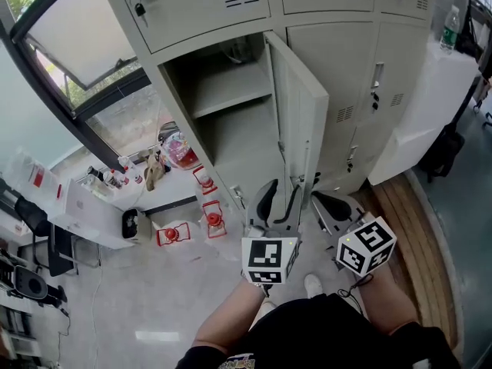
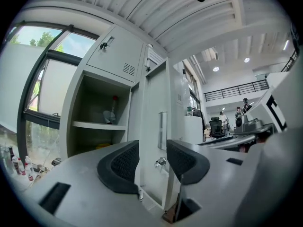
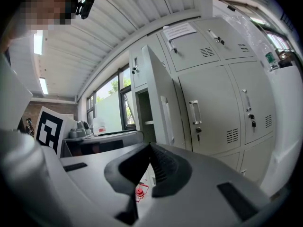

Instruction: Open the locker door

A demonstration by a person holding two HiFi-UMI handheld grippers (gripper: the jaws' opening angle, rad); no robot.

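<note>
The grey locker door [image 1: 304, 121] stands swung out, edge-on to me, and the compartment with its shelf [image 1: 231, 91] shows behind it. My left gripper [image 1: 280, 197] is low in front of the door's free edge. In the left gripper view its jaws [image 2: 152, 157] stand apart, and the door [image 2: 156, 103] with its handle [image 2: 162, 129] and lock shows through the gap, touched by neither pad. My right gripper [image 1: 332, 206] hangs to the right of the door, its jaws [image 3: 150, 148] shut with nothing held; the door [image 3: 158, 108] is ahead of it.
Closed lockers [image 1: 361, 75] flank the open one. A white cabinet [image 1: 430, 106] with a bottle [image 1: 450, 29] stands at the right. Red objects [image 1: 211, 221] lie on the floor to the left, beside a low white table [image 1: 96, 214] with bottles, under a window. My legs are below.
</note>
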